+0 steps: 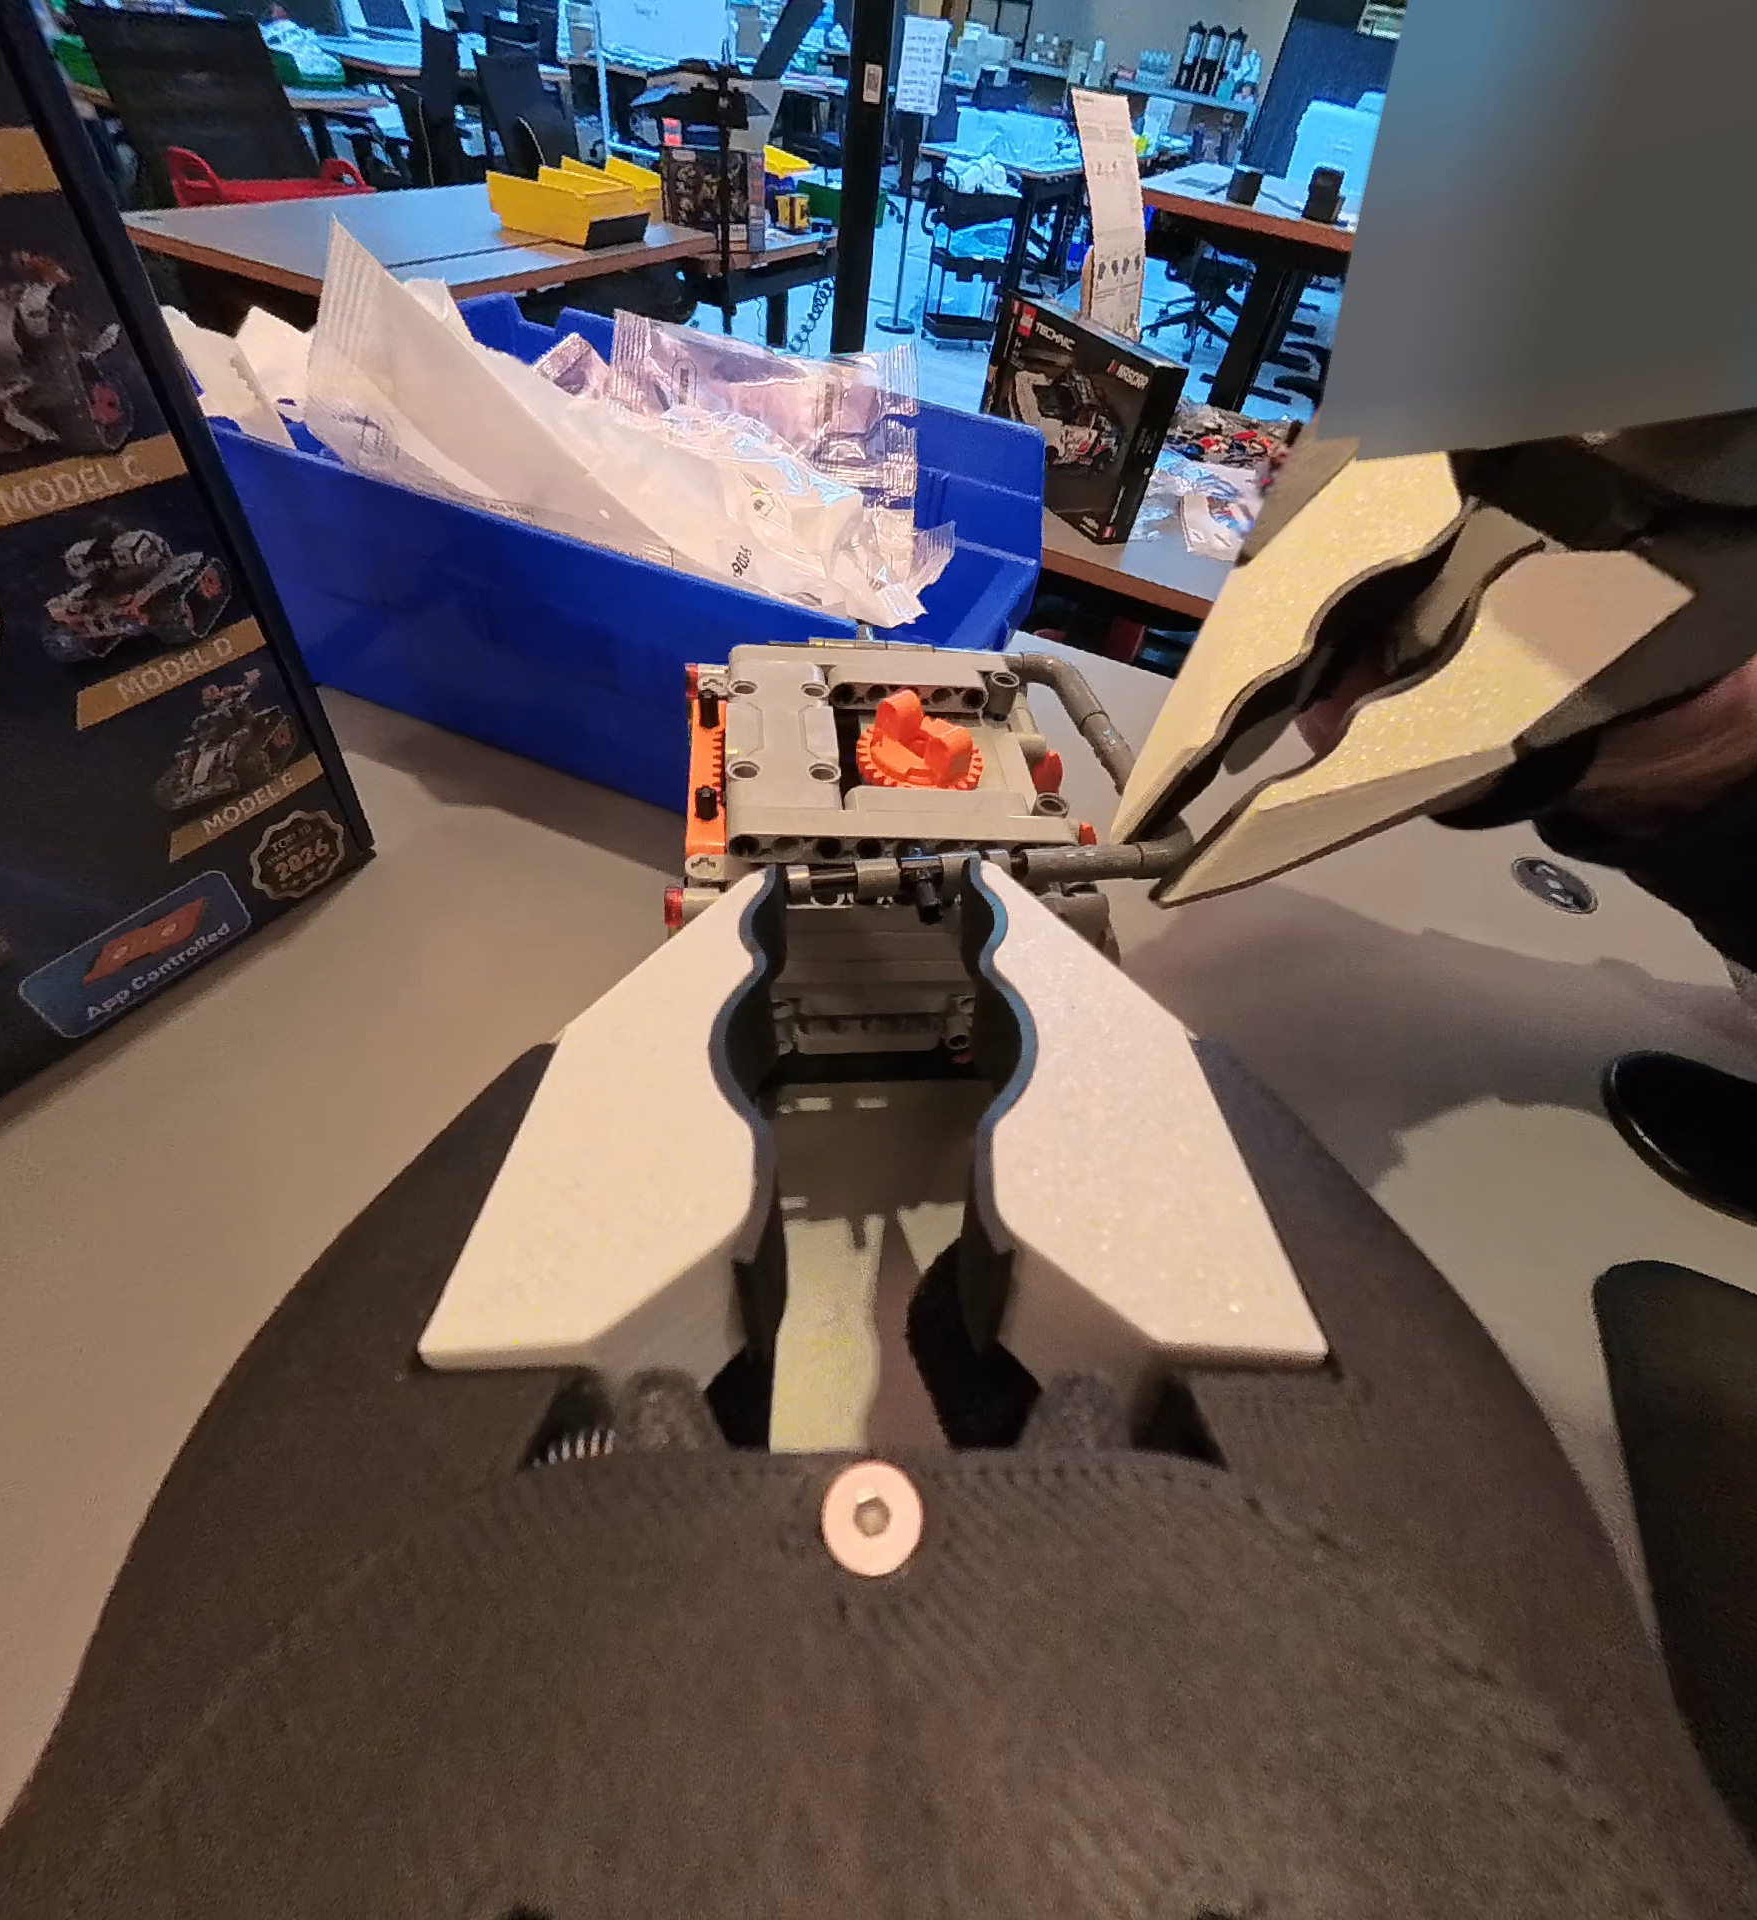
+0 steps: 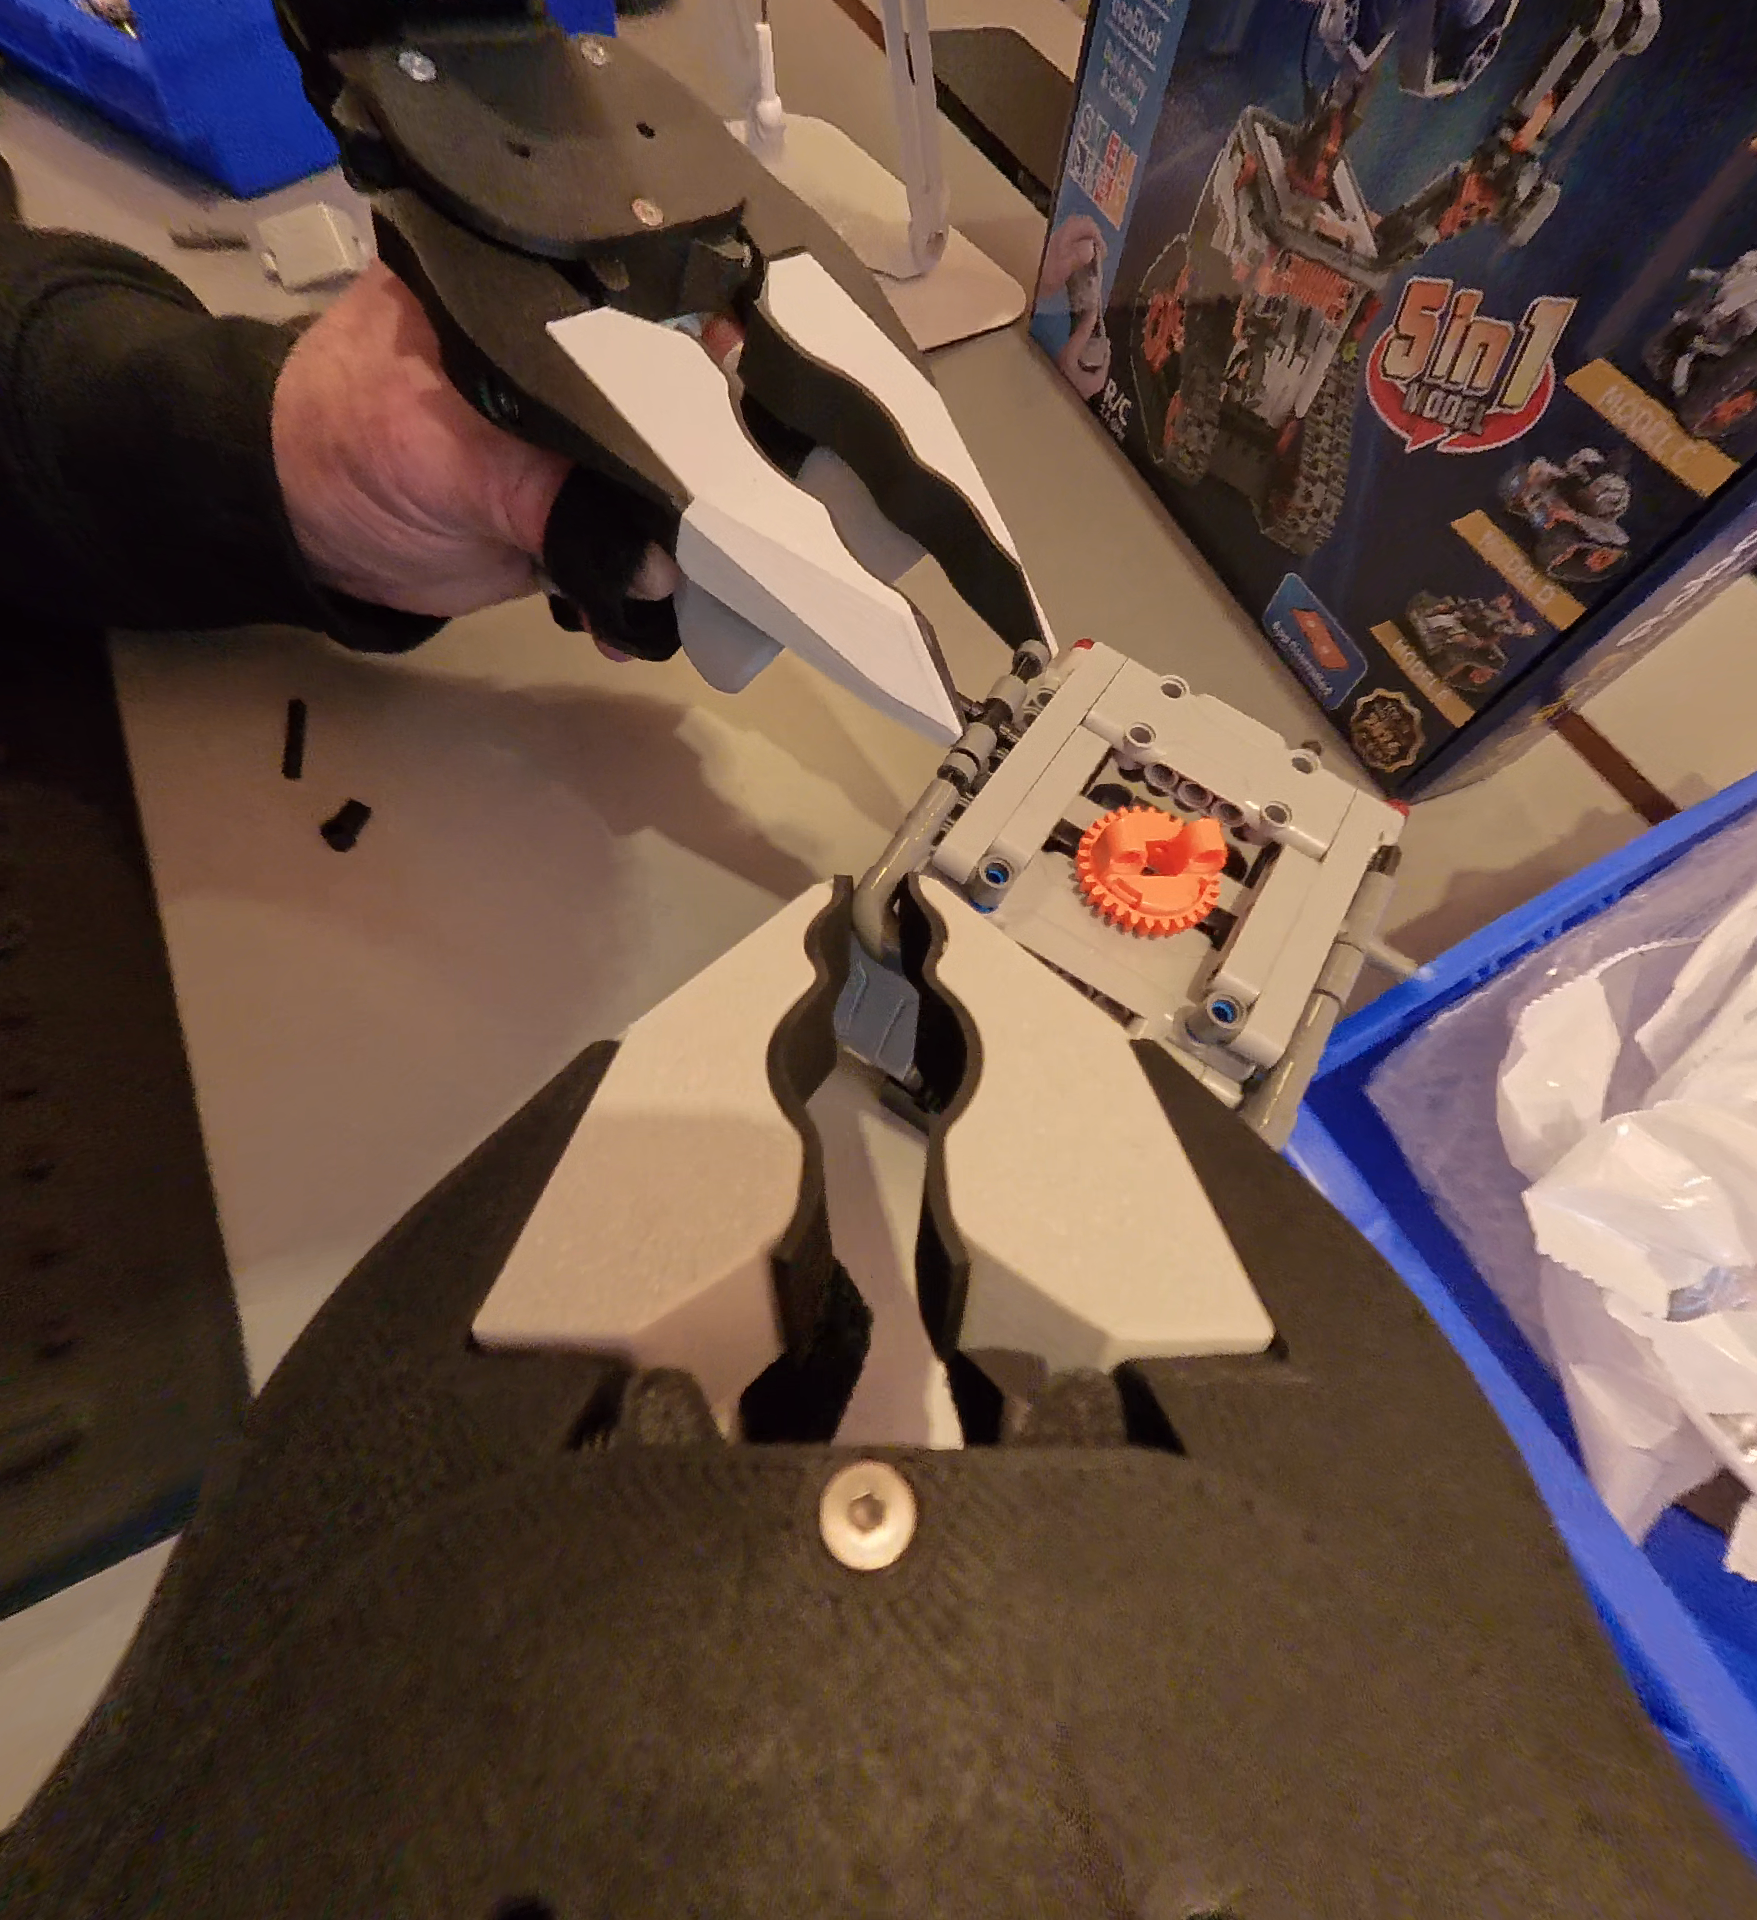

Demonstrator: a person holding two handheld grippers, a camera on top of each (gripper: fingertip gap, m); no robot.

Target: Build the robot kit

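Grippers meet on a grey brick model (image 1: 884, 769) standing on the table (image 1: 230, 1195). Left gripper (image 1: 874, 894) clamps a dark axle along the model's near top edge. Right gripper (image 2: 872, 904) is closed around the grey bent tube (image 2: 879, 888) at the model's corner. An orange gear (image 2: 1149, 868) sits on top. Behind stand a blue bin (image 1: 541, 634) of plastic bags and a printed toy box (image 2: 1456, 364).

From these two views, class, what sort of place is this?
Probably a shared workshop or makerspace: rows of work tables with black office chairs, a blue plastic bin of empty clear bags, and a grey-and-orange brick-built gear model.
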